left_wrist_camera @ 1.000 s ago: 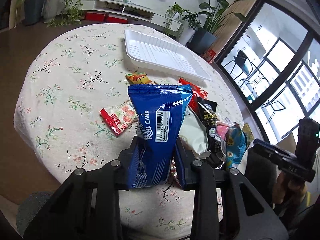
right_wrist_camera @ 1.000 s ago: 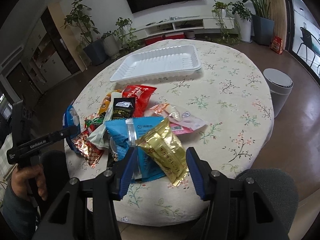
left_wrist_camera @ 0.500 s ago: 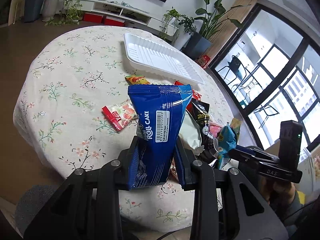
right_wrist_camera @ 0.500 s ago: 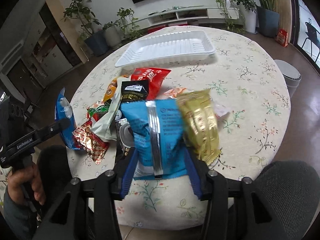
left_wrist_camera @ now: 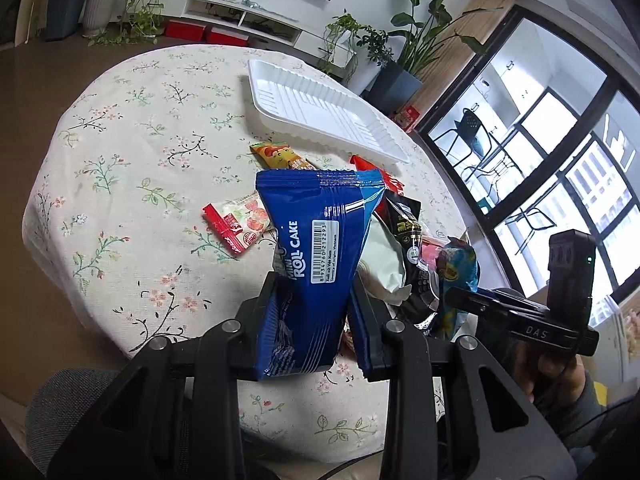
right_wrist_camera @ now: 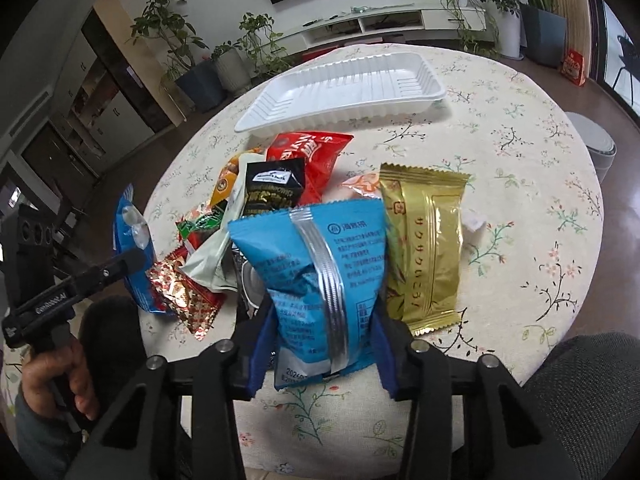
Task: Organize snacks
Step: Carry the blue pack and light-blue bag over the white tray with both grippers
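On the round counter [right_wrist_camera: 520,184] with the floral cloth, a loose pile of snack packets sits near the front edge; the ribbed white plastic tray [right_wrist_camera: 348,84] lies beyond it, nothing visible in it. Left tongs [left_wrist_camera: 316,316] are clamped on the dark blue "Mini Roll Cake" foil packet [left_wrist_camera: 316,240], held upright and lifted clear of the cloth. Right tongs [right_wrist_camera: 320,332] are clamped on the light blue crimped snack bag [right_wrist_camera: 316,264] with a silver back seam, also upright. The gold foil wafer packet [right_wrist_camera: 424,240] sits just beside that bag on its right, touching or overlapping it; can't tell if it's snagged or lying free. Left in the pile: red chip bag [right_wrist_camera: 312,156], black sachet [right_wrist_camera: 272,184], small red-and-white strawberry candy packet [left_wrist_camera: 236,220] off to the pile's left. Step, as I read it: both picks done, transport to tray is next, nothing placed yet. Next move needs each packet carried over the remaining pile and past the tray's near rim, then lowered flat before release. Best staggered, one side then the other, so the tongs don't crowd. Risk: the gold packet dragging along with the light blue bag.
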A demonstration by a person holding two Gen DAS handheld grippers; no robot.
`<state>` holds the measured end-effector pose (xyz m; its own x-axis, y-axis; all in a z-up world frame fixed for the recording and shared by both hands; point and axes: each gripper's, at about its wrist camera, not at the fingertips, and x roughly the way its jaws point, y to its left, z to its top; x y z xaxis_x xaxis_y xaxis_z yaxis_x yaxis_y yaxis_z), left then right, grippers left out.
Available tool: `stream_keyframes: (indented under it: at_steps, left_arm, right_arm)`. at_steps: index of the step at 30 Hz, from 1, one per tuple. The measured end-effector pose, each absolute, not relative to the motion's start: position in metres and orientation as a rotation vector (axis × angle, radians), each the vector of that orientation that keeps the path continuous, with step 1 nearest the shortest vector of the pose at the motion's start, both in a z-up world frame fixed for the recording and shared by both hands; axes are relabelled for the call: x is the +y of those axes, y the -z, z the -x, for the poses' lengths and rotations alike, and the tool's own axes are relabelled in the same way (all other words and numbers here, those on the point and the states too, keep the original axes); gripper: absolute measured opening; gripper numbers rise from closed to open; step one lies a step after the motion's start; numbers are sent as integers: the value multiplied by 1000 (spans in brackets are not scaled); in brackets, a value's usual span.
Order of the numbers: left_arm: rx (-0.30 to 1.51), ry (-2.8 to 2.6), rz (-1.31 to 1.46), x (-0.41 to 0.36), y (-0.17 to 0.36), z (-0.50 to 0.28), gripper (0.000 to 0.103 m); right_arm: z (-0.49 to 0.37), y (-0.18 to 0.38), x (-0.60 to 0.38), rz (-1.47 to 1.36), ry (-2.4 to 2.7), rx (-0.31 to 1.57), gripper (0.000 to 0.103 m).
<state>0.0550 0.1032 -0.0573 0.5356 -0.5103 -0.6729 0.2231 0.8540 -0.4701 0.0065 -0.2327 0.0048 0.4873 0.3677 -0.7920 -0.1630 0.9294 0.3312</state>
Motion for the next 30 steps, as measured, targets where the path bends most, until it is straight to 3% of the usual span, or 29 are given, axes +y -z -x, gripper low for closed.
stream_keyframes:
  at_steps: [8, 30]
  left_arm:
    - [905, 450, 358, 105, 57, -55, 30]
    - [859, 481, 445, 128, 43, -53, 30]
  right_arm:
    - [0, -12, -237, -264, -362, 978, 33]
    - [5, -47, -254, -413, -445, 812, 32]
